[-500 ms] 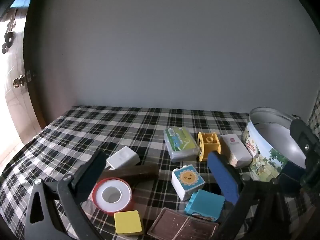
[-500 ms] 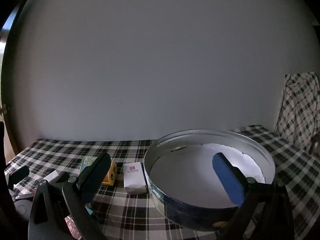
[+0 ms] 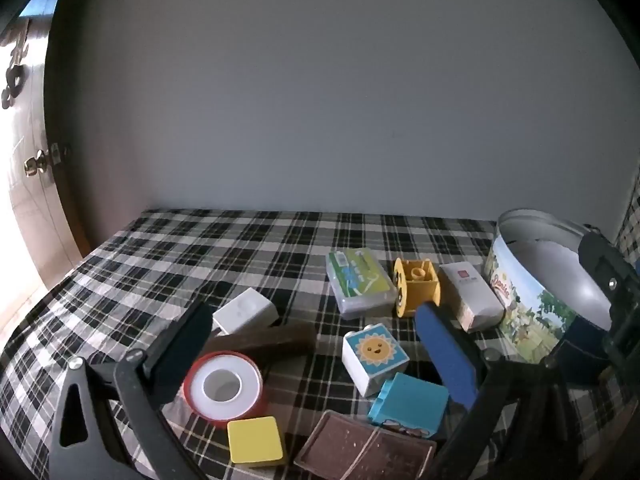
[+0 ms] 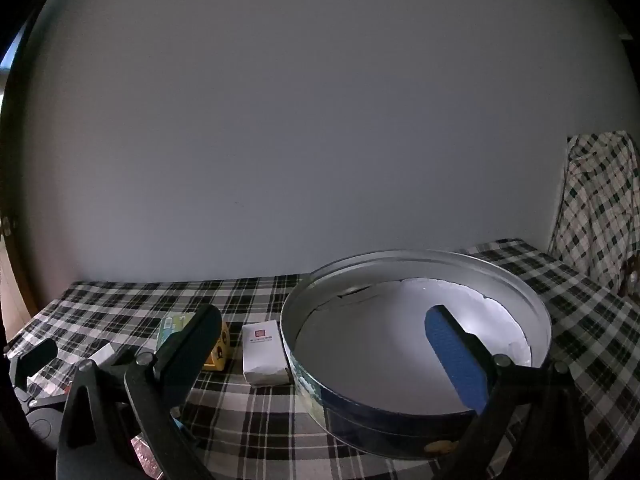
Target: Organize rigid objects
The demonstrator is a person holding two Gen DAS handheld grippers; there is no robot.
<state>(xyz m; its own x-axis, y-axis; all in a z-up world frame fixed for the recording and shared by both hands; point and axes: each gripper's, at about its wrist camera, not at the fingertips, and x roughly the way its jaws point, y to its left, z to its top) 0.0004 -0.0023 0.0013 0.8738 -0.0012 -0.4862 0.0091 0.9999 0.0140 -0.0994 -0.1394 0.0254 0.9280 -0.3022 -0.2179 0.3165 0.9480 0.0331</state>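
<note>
The round tin [image 3: 520, 312] carries a landscape print and a red script word on its side that reads roughly "Danisa", though the letters are too curved to be sure. The white box [image 4: 264, 350] just left of the tin bears a small red square mark; its printing is too small to read. The green packet [image 3: 358, 280] has blue characters, also unreadable.

The left gripper [image 3: 320, 352] hangs with its jaws wide and empty above the scattered pieces on the near part of the table. Between its fingers lie a sun-face block [image 3: 374, 358], a blue block [image 3: 408, 406], a red-rimmed tape roll [image 3: 224, 388], a yellow square tile [image 3: 256, 440], a dark wooden bar [image 3: 264, 340], a white cube [image 3: 245, 312] and a brown patterned tray [image 3: 364, 454]. A yellow hollow block [image 3: 418, 286] sits farther off, between the packet and the white box.

The right gripper [image 4: 324, 344] is also spread wide and holds nothing; its blue-padded finger shows in front of the tin's pale inside, its dark finger in front of the yellow block.

A black-and-white checked cloth [image 3: 200, 248] covers the table, which stands against a plain grey wall [image 3: 320, 100]. A wooden door [image 3: 28, 168] with a brass knob is at far left; checked fabric [image 4: 600, 208] hangs at far right.
</note>
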